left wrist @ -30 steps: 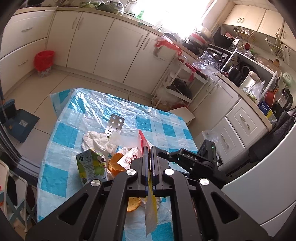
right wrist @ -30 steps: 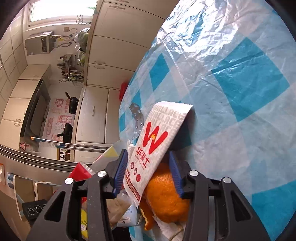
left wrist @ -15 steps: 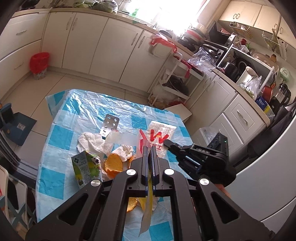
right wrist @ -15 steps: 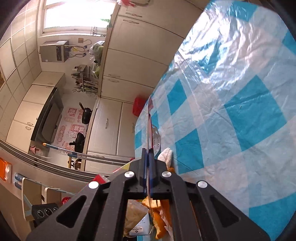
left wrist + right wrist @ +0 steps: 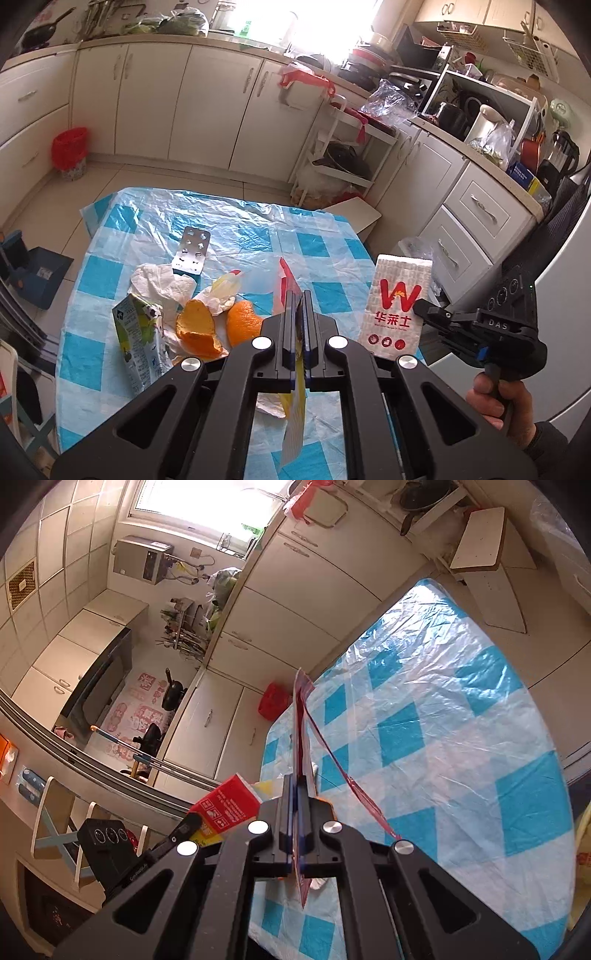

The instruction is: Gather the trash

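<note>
Above the checked tablecloth (image 5: 110,273), the right gripper (image 5: 419,305) pinches a white paper bag (image 5: 397,310) (red W logo); the left gripper (image 5: 299,295) clamps a red-and-yellow wrapper (image 5: 293,421) over orange peels (image 5: 195,328).

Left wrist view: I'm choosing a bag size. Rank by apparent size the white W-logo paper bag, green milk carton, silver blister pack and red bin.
1. White W-logo paper bag, held nearer the camera.
2. Green milk carton.
3. Silver blister pack and red bin look alike; the bin is farther, so unranked.

Glossy crinkled plastic tablecloth (image 5: 236,236), foil blister pack (image 5: 192,251), paper wrapper (image 5: 397,306)
</note>
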Tool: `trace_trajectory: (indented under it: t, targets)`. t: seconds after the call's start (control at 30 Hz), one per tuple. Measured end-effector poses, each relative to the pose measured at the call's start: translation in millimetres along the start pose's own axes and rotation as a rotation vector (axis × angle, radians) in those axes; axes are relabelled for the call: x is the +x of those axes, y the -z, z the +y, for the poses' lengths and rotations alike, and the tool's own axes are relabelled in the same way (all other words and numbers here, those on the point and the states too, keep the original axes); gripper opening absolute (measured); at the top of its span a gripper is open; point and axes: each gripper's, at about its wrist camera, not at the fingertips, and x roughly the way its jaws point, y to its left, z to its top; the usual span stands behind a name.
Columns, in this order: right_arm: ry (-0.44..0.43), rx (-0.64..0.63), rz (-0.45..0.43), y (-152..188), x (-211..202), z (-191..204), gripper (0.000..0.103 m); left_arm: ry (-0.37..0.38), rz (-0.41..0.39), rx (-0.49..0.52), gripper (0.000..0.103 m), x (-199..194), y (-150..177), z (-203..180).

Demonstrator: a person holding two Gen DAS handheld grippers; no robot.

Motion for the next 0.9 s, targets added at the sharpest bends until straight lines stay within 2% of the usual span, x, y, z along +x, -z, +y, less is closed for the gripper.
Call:
trace_trajectory:
  t: [0.3,0.57,0.7,0.9]
  targets:
    - [-0.002,-0.013,0.015,14,-25,-4,0.003,-0.021,0.003,0.083,0.003,1,13,-31]
    - [0.012,-0.045,-0.009,24,-51,-4,0.003,-0.011,0.003,0.111,0.003,0,24,-48]
    - [0.042,-0.037,-0.050,21,-71,-13,0.003,-0.003,0.008,0.111,0.003,3,25,-55]
    - [0.103,-0.001,-0.152,13,-118,-38,0.003,0.052,0.011,0.139,0.003,8,28,-80]
